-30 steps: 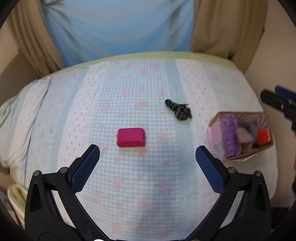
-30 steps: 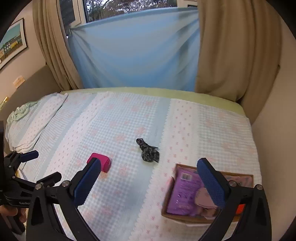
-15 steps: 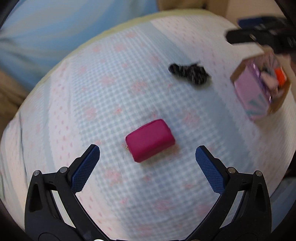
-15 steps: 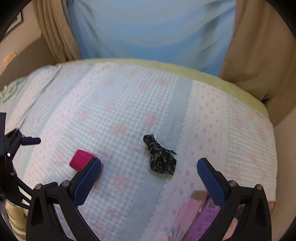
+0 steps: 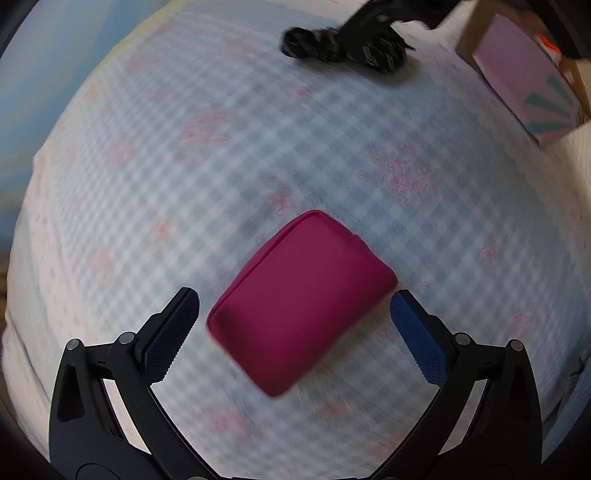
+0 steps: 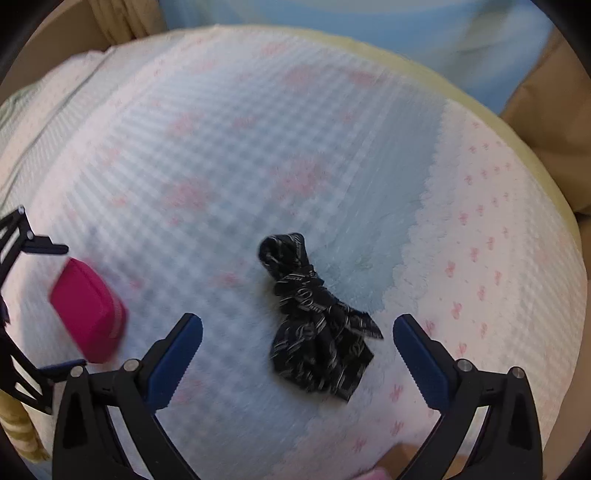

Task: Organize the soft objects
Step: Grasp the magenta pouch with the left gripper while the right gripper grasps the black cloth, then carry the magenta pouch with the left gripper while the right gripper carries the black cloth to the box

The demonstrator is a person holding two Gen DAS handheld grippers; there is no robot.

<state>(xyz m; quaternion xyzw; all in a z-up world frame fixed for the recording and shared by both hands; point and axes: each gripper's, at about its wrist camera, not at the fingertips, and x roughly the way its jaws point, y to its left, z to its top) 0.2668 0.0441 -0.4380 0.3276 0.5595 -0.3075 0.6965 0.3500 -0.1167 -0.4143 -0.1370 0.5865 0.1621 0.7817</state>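
Left hand-held gripper (image 5: 294, 325): wide apart, nothing clamped yet, hovering low over the bed with 1 pad on each side of the pink pouch.

Pink pouch (image 5: 301, 301): lying flat on the checked bedspread (image 5: 258, 147), turned diagonal between the 2 blue pads, not touching either as far as visible. Probably light and squishy, fabric skin with a bit of padding, so should give under a squeeze but hold shape. Best bet: pinch across the short width, mid-body. Seam or zip edge along the top side, worth avoiding since could slip off there.

Black scarf (image 6: 314, 321): knotted and bunched on the bed, well apart from the pouch, sitting between the right pads and a little ahead of them. Very light, limp, likely slippery fabric. Grab at the knot in the middle, where thickest; loose tail end would just slide out.

Right hand-held gripper (image 6: 297, 343): also spread open, holding nothing, lined up over the fanned-out tail.

Cardboard box (image 5: 476, 33): far right edge of the left view, already has a purple packet (image 5: 524, 81) inside. Looks like the drop-off spot, just a guess.
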